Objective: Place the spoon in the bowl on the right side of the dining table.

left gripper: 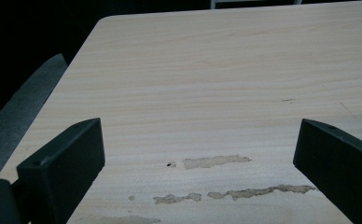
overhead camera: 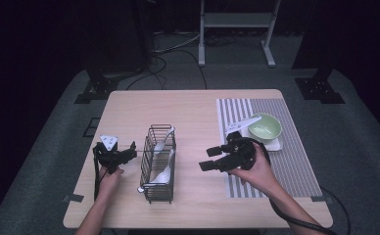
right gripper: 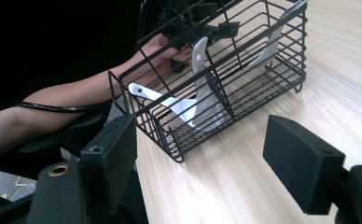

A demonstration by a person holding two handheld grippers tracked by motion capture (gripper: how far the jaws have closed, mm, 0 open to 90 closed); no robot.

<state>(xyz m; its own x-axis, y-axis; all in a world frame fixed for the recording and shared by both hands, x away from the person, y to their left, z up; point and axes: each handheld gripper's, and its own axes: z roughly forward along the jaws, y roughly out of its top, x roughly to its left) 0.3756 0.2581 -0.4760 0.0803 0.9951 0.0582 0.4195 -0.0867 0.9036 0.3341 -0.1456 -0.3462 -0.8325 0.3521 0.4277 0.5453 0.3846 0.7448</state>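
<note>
The wire basket (overhead camera: 158, 164) stands on the table (overhead camera: 193, 105) with white spoons (right gripper: 202, 88) leaning inside; the right gripper (overhead camera: 216, 159) faces it from just beside, jaws apart and empty. The left gripper (overhead camera: 122, 155), on the basket's other side, is likewise spread. The spoons look light, rigid, glossy and probably slippery, so the handle (right gripper: 198, 53) near the rim seems the best hold.

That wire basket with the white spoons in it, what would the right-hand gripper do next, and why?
Probably ease forward toward the wire basket and line up on a white spoon. The right gripper is open and empty, aimed at the basket but short of it, and one spoon already rests in the green bowl.
</note>
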